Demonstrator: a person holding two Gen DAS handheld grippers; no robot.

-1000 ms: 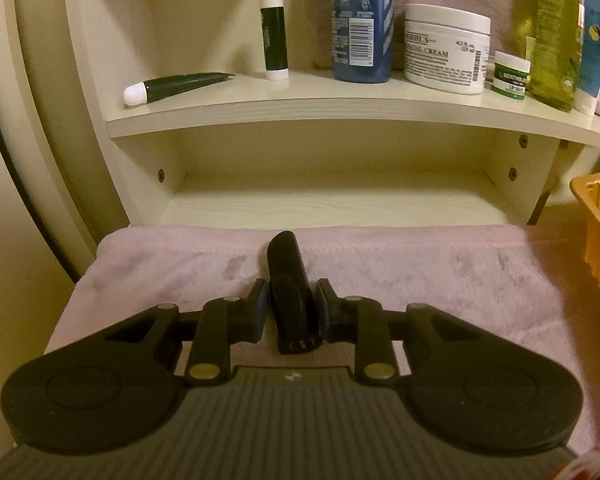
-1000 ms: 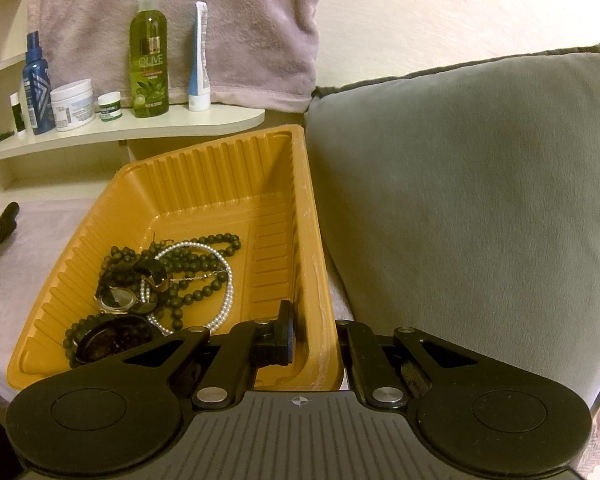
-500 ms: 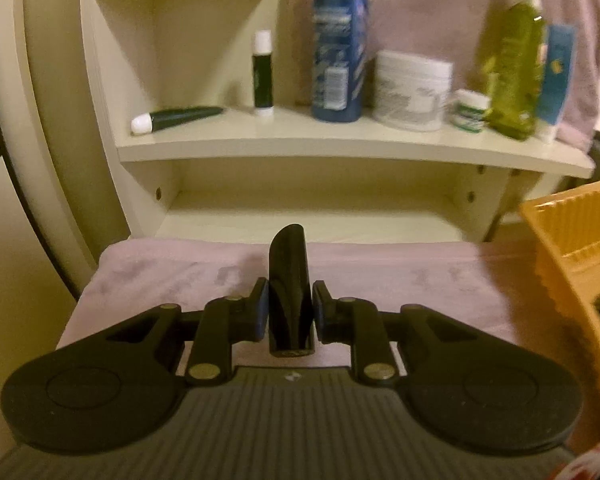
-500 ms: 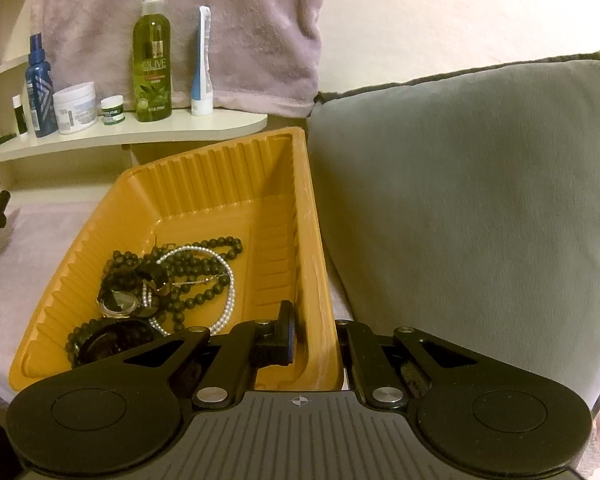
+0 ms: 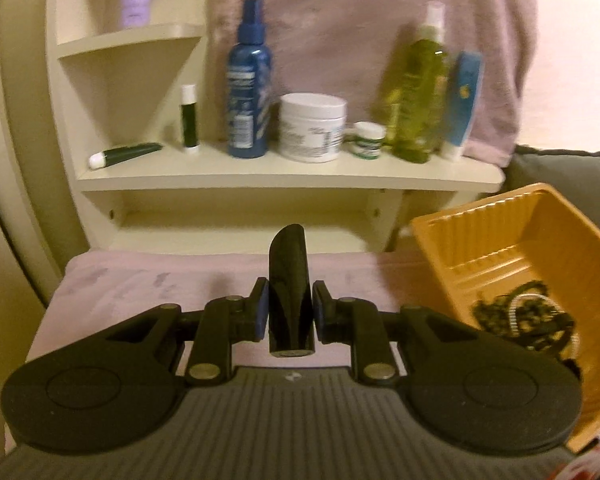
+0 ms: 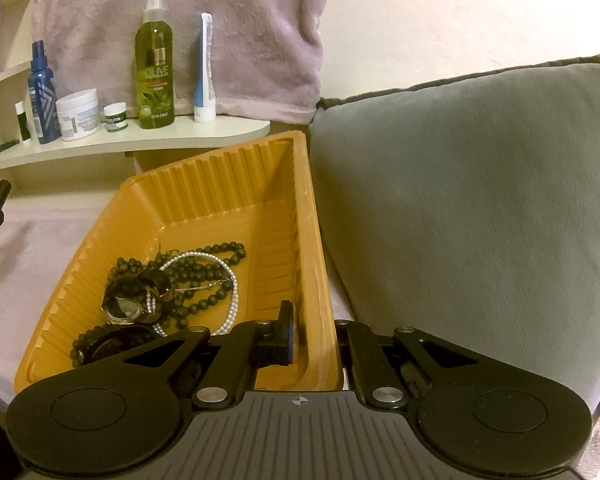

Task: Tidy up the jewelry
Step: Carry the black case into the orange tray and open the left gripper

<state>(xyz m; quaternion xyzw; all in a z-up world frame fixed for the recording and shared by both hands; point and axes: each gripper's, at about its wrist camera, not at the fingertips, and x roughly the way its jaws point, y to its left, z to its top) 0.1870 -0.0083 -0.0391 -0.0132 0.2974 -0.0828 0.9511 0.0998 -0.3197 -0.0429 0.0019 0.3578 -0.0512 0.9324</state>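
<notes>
1. The left gripper (image 5: pixel 288 312) has its two fingers pinched on a glossy black, rounded-top bar-shaped object (image 5: pixel 289 288), which stands upright between the blue pads. I cannot tell what kind of piece it is.
2. Below that gripper lies a pale pink fuzzy cloth (image 5: pixel 160 280) covering the near surface.
3. The right gripper (image 6: pixel 316 340) has its fingers closed on the near right wall of an orange ribbed plastic tray (image 6: pixel 220 184): the left finger (image 6: pixel 284 332) sits inside the tray, while the right one is outside and mostly hidden by the rim.
4. In the tray's near left part lies a tangle of jewelry: a dark green round-bead necklace (image 6: pixel 216 256), a white pearl strand (image 6: pixel 232 304) looped through it, and a round dark pendant with a metal rim (image 6: pixel 122 308). The far part of the tray floor is bare.
5. In the left wrist view the tray (image 5: pixel 500 220) sits to the right of the pink cloth, with the bead tangle (image 5: pixel 528 316) blurred inside.
6. A grey fabric cushion (image 6: pixel 480 200) stands just right of the tray, touching its right rim.
7. Behind, a cream shelf (image 5: pixel 300 176) carries a blue spray bottle (image 5: pixel 249 80), a white cream jar (image 5: pixel 312 126), a small green-labelled pot (image 5: pixel 366 140), a green olive spray bottle (image 6: pixel 155 64), a blue and white tube (image 6: pixel 205 72), an upright lip balm stick (image 5: pixel 189 116) and a dark green tube lying on its side (image 5: pixel 126 154).
8. A mauve towel (image 6: pixel 180 20) hangs behind the shelf.
</notes>
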